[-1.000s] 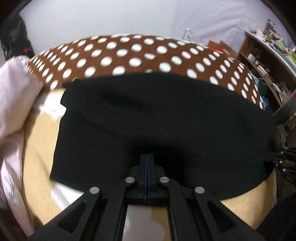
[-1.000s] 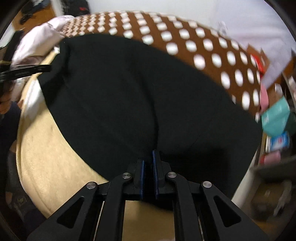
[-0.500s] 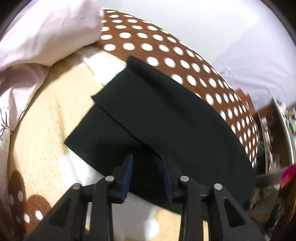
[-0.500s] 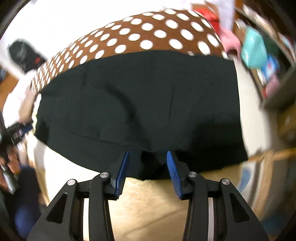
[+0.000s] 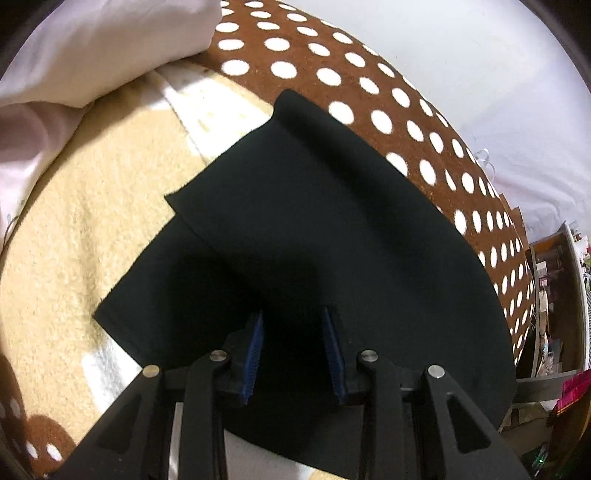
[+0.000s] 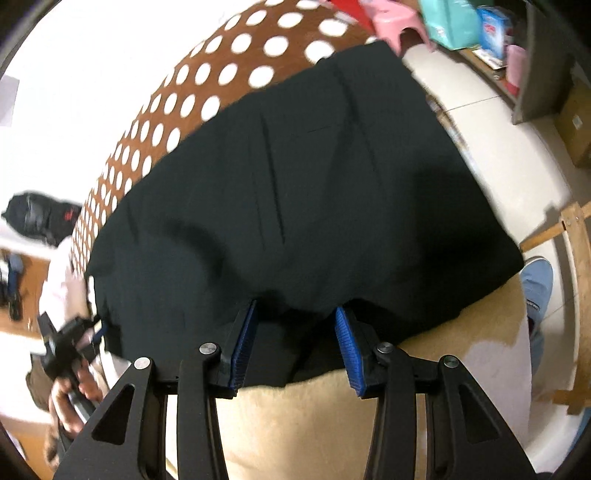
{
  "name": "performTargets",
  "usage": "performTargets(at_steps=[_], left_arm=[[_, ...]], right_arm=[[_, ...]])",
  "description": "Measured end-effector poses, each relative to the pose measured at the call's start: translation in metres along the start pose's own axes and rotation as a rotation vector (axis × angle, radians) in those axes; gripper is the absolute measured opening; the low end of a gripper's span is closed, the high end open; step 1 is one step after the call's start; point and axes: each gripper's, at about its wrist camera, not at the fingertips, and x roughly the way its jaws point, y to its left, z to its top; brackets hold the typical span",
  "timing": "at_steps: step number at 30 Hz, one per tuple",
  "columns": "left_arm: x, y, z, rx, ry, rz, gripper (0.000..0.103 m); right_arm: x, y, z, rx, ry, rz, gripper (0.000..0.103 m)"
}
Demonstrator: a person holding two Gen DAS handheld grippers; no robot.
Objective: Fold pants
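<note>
Left wrist view: the black pants lie folded flat on a bed covered by a cream blanket with a brown, white-dotted band along its far side. The upper layer of the pants sits askew, so a corner of the lower layer projects toward the near left. A pale pink quilt is bunched at the upper left, apart from the pants. The left gripper points steeply down over the near edge of the pants; its jaws have just been opening and now stand spread, the blue pads clear of the cloth, with only the flat fabric below the gap between them. A shelf unit stands at the right edge of the view.

Right wrist view: the same pants fill the middle of the frame, their near edge slightly rippled on the cream blanket. The right gripper hangs over that edge; its jaws have likewise just been opening and stand apart, nothing pinched, the fabric edge lying beneath the gap. At the lower left a hand holds the other gripper beside the far end of the pants. A pink stool and boxes on shelves appear at the top right, blurred
</note>
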Motion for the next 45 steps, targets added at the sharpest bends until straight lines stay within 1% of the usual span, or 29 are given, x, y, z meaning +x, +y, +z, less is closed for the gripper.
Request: performTargets(at_steps=[5, 6, 7, 9, 10, 11, 12, 16, 18, 21, 25, 27, 28, 30, 31, 32, 33, 34, 36, 40, 45], left_arm=[[0.002, -0.003, 0.004, 0.021, -0.034, 0.022, 0.033], [0.003, -0.005, 0.005, 0.03, -0.043, 0.033, 0.027], [0.003, -0.006, 0.005, 0.043, -0.049, 0.048, 0.017], [0.004, -0.01, 0.006, 0.074, -0.055, 0.076, 0.009], [0.005, -0.011, 0.006, 0.079, -0.056, 0.077, 0.007], [0.004, -0.011, 0.007, 0.084, -0.059, 0.078, 0.006], [0.004, -0.011, 0.007, 0.088, -0.062, 0.078, 0.005], [-0.004, -0.016, 0.011, 0.091, -0.085, 0.072, 0.004], [-0.016, -0.016, 0.011, 0.081, -0.107, 0.055, 0.004], [-0.037, -0.012, 0.011, 0.069, -0.135, 0.031, 0.004], [-0.054, -0.005, 0.003, 0.066, -0.138, 0.052, 0.004], [-0.054, 0.001, -0.006, 0.062, -0.114, 0.077, 0.004], [-0.052, 0.002, -0.01, 0.065, -0.106, 0.076, 0.004], [-0.047, 0.003, -0.013, 0.083, -0.084, 0.094, 0.004], [-0.044, 0.005, -0.014, 0.083, -0.074, 0.1, 0.004], [-0.041, 0.006, -0.013, 0.08, -0.067, 0.104, 0.004], [-0.038, 0.006, -0.014, 0.077, -0.063, 0.106, 0.004], [-0.037, 0.007, -0.014, 0.071, -0.059, 0.104, 0.004], [-0.035, 0.007, -0.013, 0.067, -0.057, 0.097, 0.004], [-0.036, 0.007, -0.015, 0.076, -0.064, 0.093, 0.004], [-0.033, 0.007, -0.015, 0.076, -0.057, 0.09, 0.004]], right_arm=[[-0.005, -0.01, 0.006, 0.082, -0.053, 0.007, 0.044], [-0.006, -0.011, 0.007, 0.098, -0.067, 0.011, 0.044], [-0.006, -0.012, 0.007, 0.108, -0.079, 0.015, 0.044], [-0.007, -0.013, 0.008, 0.118, -0.096, 0.015, 0.043], [-0.007, -0.013, 0.009, 0.116, -0.103, 0.01, 0.04], [-0.007, -0.012, 0.009, 0.109, -0.11, -0.013, 0.025], [-0.008, -0.013, 0.01, 0.103, -0.114, -0.035, 0.015], [-0.013, -0.012, 0.01, 0.098, -0.125, -0.034, 0.01], [-0.021, -0.009, 0.01, 0.087, -0.138, -0.024, 0.008], [-0.031, -0.005, 0.01, 0.086, -0.153, 0.005, 0.008], [-0.043, 0.0, 0.006, 0.08, -0.157, 0.014, 0.008], [-0.041, -0.002, 0.002, 0.085, -0.14, -0.008, 0.008], [-0.037, -0.005, 0.001, 0.085, -0.121, -0.022, 0.008], [-0.026, -0.013, 0.003, 0.096, -0.07, -0.024, 0.009], [-0.024, -0.018, 0.003, 0.11, -0.064, -0.026, 0.012], [-0.025, -0.025, 0.004, 0.141, -0.082, -0.033, 0.016], [-0.028, -0.029, 0.004, 0.161, -0.096, -0.037, 0.016], [-0.033, -0.035, 0.004, 0.193, -0.117, -0.014, 0.016], [-0.037, -0.04, 0.005, 0.217, -0.125, 0.01, 0.016], [-0.043, -0.046, 0.005, 0.24, -0.15, -0.017, 0.019], [-0.039, -0.052, 0.009, 0.265, -0.138, -0.019, 0.02]])
